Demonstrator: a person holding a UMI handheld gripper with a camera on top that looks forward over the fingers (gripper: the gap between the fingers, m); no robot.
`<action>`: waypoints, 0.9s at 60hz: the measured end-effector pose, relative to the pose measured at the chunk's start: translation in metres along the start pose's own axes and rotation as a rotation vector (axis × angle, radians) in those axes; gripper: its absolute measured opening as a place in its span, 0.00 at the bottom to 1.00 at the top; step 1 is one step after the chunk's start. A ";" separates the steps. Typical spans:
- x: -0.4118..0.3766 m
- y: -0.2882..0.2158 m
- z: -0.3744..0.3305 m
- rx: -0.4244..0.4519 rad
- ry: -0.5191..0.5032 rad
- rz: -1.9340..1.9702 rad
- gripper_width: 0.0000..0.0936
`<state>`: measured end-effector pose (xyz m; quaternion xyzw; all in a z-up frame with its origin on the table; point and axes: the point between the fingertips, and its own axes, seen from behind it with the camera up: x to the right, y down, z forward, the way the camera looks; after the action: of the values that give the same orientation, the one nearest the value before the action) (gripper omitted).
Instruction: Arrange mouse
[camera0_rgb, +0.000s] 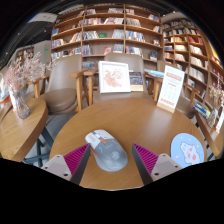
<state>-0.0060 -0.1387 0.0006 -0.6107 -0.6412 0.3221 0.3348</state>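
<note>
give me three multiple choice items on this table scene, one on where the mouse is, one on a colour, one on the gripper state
1. Where does the pale grey computer mouse lie?
A. between the fingers, on the round wooden table
B. on a chair
C. on the bookshelves

2. What colour is the round mat beyond the right finger?
A. red
B. light blue
C. black

3. The gripper is:
A. shut on the mouse
B. open
C. shut on nothing

Key: 1 A, the mouse rests on the tabletop between the pink pads. 2 B, the disc reads pale blue. 3 B, a gap shows at each side of the mouse.
</note>
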 end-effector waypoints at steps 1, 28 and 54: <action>0.001 -0.001 0.002 0.000 0.002 -0.001 0.91; 0.017 -0.013 0.042 -0.013 0.023 0.033 0.91; 0.013 -0.020 0.054 -0.019 -0.005 0.035 0.80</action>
<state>-0.0626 -0.1265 -0.0135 -0.6241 -0.6344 0.3232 0.3219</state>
